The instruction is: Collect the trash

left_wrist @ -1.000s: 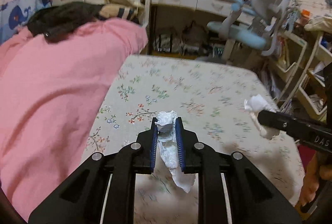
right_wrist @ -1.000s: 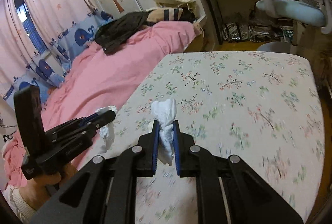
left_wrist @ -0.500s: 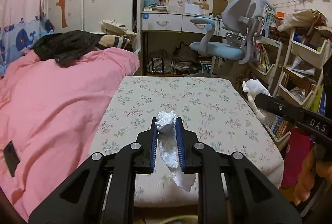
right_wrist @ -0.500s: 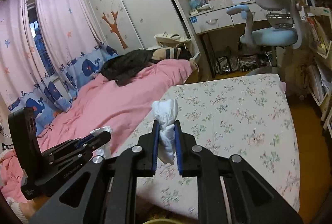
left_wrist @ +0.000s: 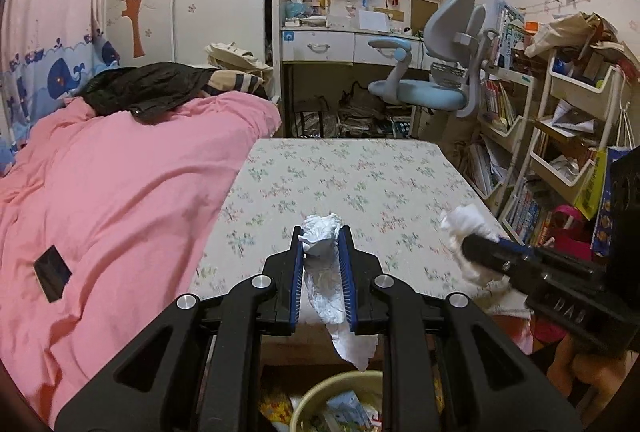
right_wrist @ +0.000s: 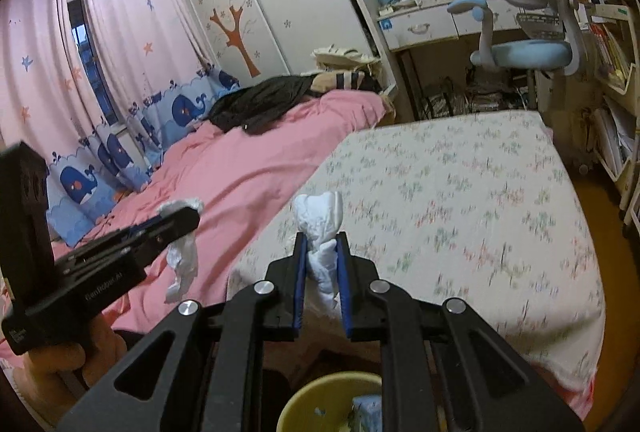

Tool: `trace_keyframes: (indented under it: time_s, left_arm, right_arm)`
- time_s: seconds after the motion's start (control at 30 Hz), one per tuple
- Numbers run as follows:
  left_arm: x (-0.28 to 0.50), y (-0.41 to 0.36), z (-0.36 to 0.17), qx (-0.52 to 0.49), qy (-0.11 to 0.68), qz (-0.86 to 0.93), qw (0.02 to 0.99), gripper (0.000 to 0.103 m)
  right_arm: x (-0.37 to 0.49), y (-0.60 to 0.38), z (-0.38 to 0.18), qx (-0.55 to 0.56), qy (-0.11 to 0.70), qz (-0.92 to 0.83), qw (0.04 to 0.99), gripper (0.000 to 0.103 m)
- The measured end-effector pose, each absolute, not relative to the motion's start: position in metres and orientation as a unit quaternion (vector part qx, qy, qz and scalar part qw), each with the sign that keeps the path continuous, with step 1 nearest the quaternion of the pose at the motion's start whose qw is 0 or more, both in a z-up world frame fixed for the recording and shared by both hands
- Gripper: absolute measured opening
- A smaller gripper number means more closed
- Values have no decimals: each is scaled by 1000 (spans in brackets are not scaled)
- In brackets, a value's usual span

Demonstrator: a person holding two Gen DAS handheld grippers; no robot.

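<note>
Two tissues held, one bin waiting below

Left wrist view: the left gripper (left_wrist: 323,256) is clenched on one crumpled white tissue (left_wrist: 322,232), pinched at its middle between the blue pads, with a loose tail hanging down. Directly under that tail sits one yellow bin (left_wrist: 320,398) already holding scraps of paper. Off to the right, the right gripper (left_wrist: 472,246) carries a second white tissue (left_wrist: 466,220) out past the edge of the flower-patterned bed (left_wrist: 340,176). One pink quilt (left_wrist: 120,172) covers the other side.

Right wrist view: the right gripper (right_wrist: 322,256) grips its tissue (right_wrist: 319,218) low down, the wad bulging above the pads. The bin's rim (right_wrist: 320,386) shows at the bottom, just ahead of the fingers. The left gripper (right_wrist: 188,218) appears at the left, its tissue (right_wrist: 182,260) drooping from the tips.

Both tissues look feather-light, soft and easily squashed, so a light pinch anywhere on the wad should hold them; they will likely flutter when let go, so release them low over the bin. Count: two tissues, two grippers, one bin.
</note>
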State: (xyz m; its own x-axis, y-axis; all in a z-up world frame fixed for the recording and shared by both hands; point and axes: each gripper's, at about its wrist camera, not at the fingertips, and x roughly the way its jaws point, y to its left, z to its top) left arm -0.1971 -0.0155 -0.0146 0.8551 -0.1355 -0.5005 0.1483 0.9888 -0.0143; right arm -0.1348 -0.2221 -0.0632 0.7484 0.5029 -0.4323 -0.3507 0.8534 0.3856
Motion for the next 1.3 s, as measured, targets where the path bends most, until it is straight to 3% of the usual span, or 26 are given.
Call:
trace_keyframes:
  time_s: [0.63, 0.8, 0.83, 0.87, 0.9, 1.03, 1.13, 1.3]
  left_arm:
    - [-220, -4, -46, 6, 295, -67, 953, 16]
    - [-220, -6, -65, 11, 337, -69, 939, 16]
    - [-219, -7, -71, 9, 351, -67, 934, 16]
    - [-218, -6, -79, 5, 371, -68, 926, 17]
    - [-216, -6, -88, 0, 396, -75, 915, 17]
    - [-217, -7, -110, 4, 439, -77, 895, 24]
    - [-221, -7, -106, 5, 419, -70, 905, 41]
    - [-227, -4, -82, 0, 355, -42, 934, 70]
  right_arm:
    - [-176, -193, -97, 116, 344, 227, 904, 17]
    - [-172, -189, -125, 110, 422, 204, 876, 19]
    - [-171, -187, -133, 111, 444, 204, 866, 27]
    - [-170, -184, -143, 111, 471, 204, 851, 42]
    - [-170, -184, -148, 113, 481, 200, 846, 48]
    - [-174, -190, -146, 115, 477, 175, 853, 62]
    - [-176, -201, -139, 134, 457, 157, 865, 63]
    - [-193, -209, -98, 115, 339, 120, 926, 85]
